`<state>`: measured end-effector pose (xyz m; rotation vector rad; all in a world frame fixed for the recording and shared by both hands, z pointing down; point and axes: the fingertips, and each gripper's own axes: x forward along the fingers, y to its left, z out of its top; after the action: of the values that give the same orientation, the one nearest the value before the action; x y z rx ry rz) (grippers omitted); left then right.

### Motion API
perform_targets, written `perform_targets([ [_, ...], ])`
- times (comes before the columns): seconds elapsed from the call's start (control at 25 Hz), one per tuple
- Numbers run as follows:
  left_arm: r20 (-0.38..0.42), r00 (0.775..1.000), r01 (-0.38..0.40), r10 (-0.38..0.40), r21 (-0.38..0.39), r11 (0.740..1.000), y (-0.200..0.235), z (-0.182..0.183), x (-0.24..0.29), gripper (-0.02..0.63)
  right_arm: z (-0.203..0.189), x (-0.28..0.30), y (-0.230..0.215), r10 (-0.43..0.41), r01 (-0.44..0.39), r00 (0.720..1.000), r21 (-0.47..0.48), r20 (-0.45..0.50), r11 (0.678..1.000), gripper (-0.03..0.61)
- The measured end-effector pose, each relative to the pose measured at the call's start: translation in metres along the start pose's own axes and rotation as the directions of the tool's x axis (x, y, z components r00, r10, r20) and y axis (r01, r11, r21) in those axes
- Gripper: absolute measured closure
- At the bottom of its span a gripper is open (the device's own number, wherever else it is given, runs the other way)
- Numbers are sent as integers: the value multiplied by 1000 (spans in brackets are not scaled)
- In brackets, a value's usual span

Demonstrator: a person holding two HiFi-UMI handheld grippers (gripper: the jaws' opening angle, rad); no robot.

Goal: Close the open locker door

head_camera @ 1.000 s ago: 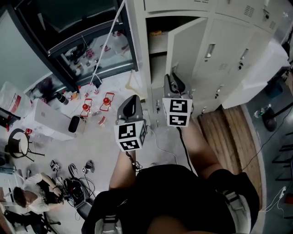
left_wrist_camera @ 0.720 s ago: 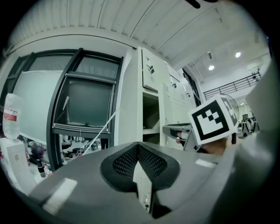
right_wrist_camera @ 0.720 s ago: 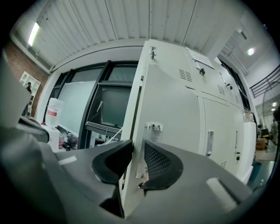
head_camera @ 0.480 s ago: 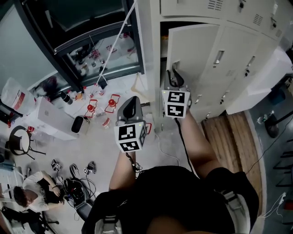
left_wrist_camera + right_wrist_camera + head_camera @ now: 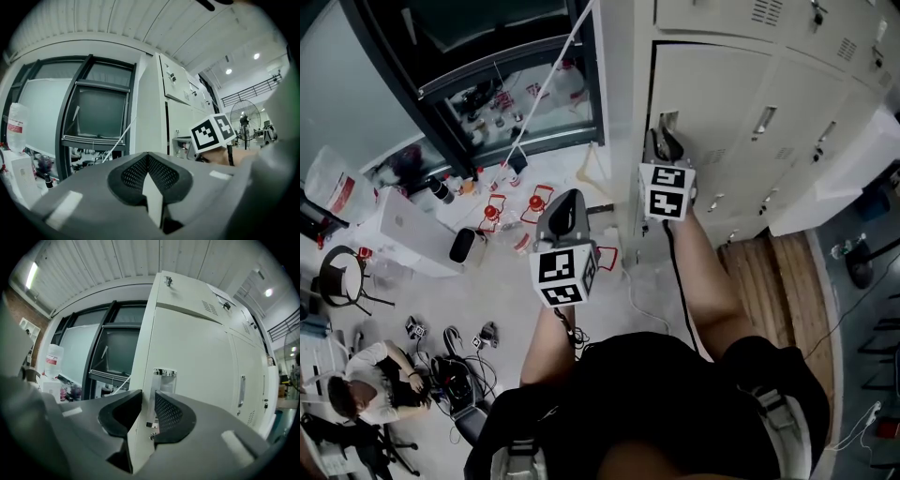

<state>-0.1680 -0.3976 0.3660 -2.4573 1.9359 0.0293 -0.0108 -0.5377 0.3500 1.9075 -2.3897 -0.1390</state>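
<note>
Right tool (image 5: 146, 401): clamped on the free edge of the door (image 5: 192, 357). One jaw lies on the outer face and the other behind the edge. The pads stand apart only by the thickness of the sheet.
Grip point: just below the chrome latch (image 5: 165, 373), on the side away from the hinges. Judged reason: this edge gives the most leverage for swinging the door.
Right tool attitude: level, pointing along the door edge toward the locker (image 5: 623, 112).
Left tool (image 5: 147, 158): jaws together, nothing between them. It is held level, left of the locker and well apart from the door. Judged reason: one tool is enough for this door, so this one is idle.
Door position: almost flush with the locker frame. In the head view only a thin dark gap shows along the latch side and top.
Step in hand: last part of the closing swing, judged nearly complete.
Next move: the jaw behind the edge sits where door meets frame. It probably must let go, then press the outer face home.
Risk: pinching that jaw, or the door springing back unlatched.
Neighbouring doors (image 5: 787, 112): shut.
</note>
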Motion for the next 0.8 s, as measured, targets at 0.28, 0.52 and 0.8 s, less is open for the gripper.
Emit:
perform_targets([
  [0.28, -3, 1000, -12, 12, 1, 1000, 9, 0, -3, 614, -1, 6, 0, 4, -4, 1000, 0, 23, 1000, 482],
  [0.52, -5, 1000, -3, 3, 2, 1000, -1, -3, -3, 614, -3, 9, -5, 50, -51, 998, 26, 41, 998, 486],
  [0.8, -22, 1000, -5, 5, -5, 1000, -6, -11, -6, 614, -2, 7, -7, 26, -26, 999, -15, 37, 1000, 537],
])
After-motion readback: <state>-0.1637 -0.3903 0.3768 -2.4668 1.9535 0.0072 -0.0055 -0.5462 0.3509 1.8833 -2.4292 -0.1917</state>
